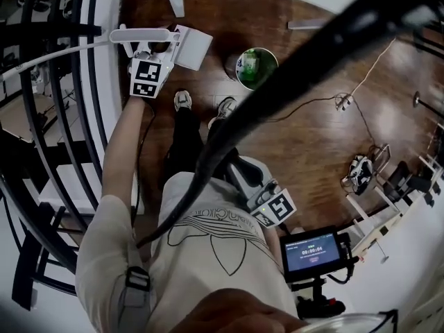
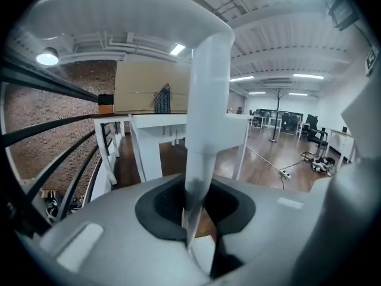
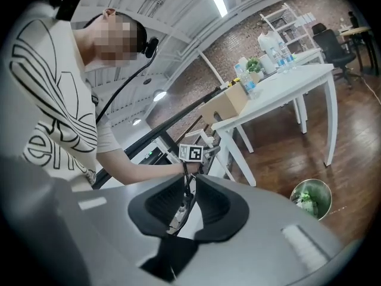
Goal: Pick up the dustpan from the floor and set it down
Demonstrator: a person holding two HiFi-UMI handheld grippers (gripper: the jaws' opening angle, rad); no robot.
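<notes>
A: The left gripper [image 2: 196, 210] is pinching the thin white plastic handle [image 2: 205, 130] of the white plastic dustpan [image 1: 189, 47]. It's at the far left by the black metal railing [image 1: 66, 116], just past the person's shoes. Can't tell if it's touching the dark wood floor [image 1: 305, 137].
B: Risks?
A: The grip is sitting on a narrow handle, so I'm judging the pan could be twisting loose or knocking the railing. The round metal bin of green waste [image 1: 257, 68] is standing near on the right and could get clipped. The right gripper [image 3: 186, 204] is idling, jaws drawn nearly together on nothing.
B: Writing?
A: Cubes are carrying square black-and-white markers. The white shirt [image 1: 208, 234] is showing a trefoil outline, lettering unreadable. The small dark screen [image 1: 311, 250] is showing timer digits, too small to read.
</notes>
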